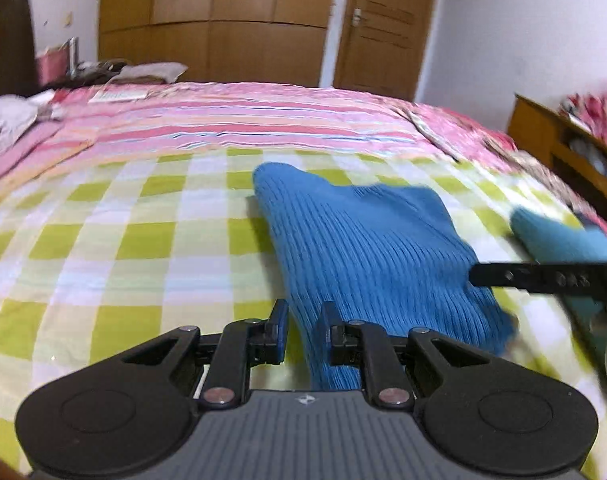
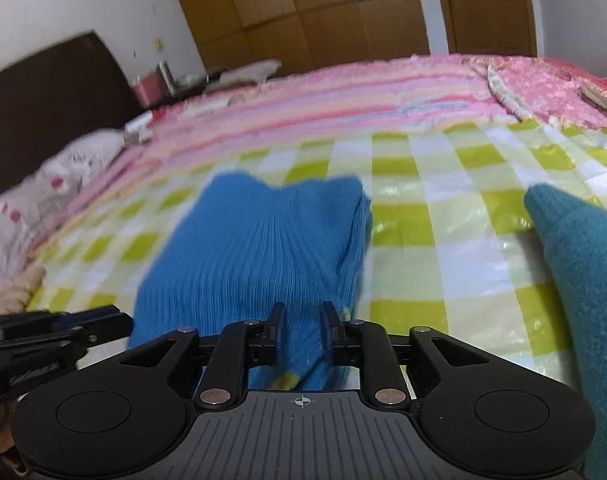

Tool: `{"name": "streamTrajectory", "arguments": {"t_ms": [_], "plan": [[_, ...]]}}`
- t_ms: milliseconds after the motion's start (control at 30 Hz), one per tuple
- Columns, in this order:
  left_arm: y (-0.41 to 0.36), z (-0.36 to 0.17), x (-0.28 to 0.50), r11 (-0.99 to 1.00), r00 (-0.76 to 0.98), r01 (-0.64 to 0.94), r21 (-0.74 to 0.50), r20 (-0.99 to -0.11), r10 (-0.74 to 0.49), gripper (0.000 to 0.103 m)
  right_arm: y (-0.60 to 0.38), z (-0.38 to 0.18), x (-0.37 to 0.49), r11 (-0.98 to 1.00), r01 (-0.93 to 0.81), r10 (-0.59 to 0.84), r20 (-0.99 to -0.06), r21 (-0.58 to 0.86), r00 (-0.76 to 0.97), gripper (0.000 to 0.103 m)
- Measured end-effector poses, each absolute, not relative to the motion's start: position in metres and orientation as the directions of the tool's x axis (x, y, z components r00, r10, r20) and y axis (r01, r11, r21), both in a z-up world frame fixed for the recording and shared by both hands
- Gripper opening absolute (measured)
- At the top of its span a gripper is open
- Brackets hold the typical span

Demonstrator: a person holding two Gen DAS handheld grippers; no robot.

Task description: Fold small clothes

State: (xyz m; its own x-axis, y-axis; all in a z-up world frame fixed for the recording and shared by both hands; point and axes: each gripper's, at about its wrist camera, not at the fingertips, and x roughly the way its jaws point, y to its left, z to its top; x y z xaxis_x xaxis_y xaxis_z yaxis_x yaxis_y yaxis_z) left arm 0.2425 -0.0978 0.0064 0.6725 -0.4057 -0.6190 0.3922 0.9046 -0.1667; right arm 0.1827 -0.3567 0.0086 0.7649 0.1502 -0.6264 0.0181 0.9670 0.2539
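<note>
A blue ribbed knit garment [image 1: 367, 240] lies on the green-and-white checked sheet [image 1: 123, 240], folded into a thick pad. My left gripper [image 1: 303, 326] hangs over its near left edge with the jaws a small gap apart and the garment's edge between them; I cannot tell if it grips. In the right wrist view the same garment [image 2: 255, 248] lies ahead, and my right gripper [image 2: 301, 328] sits over its near edge, jaws a small gap apart with cloth between them. The right gripper's finger [image 1: 543, 276] shows in the left view.
A teal fleece garment [image 2: 583, 280] lies to the right; it also shows in the left wrist view [image 1: 559, 236]. A pink striped quilt [image 1: 243, 116] covers the far bed. Pillows [image 2: 75, 168] and a dark headboard [image 2: 43, 92] are left. A wooden cabinet [image 1: 563, 148] stands right.
</note>
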Motion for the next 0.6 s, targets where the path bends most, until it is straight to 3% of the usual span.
{"name": "streamTrajectory", "arguments": {"t_ms": [67,100,433,600], "plan": [[-0.102,0.006,0.252,0.906,0.676,0.381,-0.183,-0.613,-0.408,0.025,-0.357,0.009,0.188,0.969,0.033,0.128,-0.615,0.243,0.778,0.045],[-0.103,0.006,0.256,0.905,0.674,0.381,-0.189,-0.613,-0.412,0.027,-0.357,0.007,0.191,0.973,0.041,0.111,-0.619,0.226,0.777,0.048],[-0.114,-0.007,0.266,0.908,0.654,0.387,-0.158,-0.647,-0.392,0.047,-0.369,-0.016,0.203,0.952,0.07,0.146,-0.645,0.296,0.75,0.051],[-0.114,-0.004,0.266,0.912,0.654,0.382,-0.15,-0.653,-0.381,0.048,-0.369,-0.018,0.201,0.947,0.085,0.148,-0.655,0.311,0.741,0.052]]}}
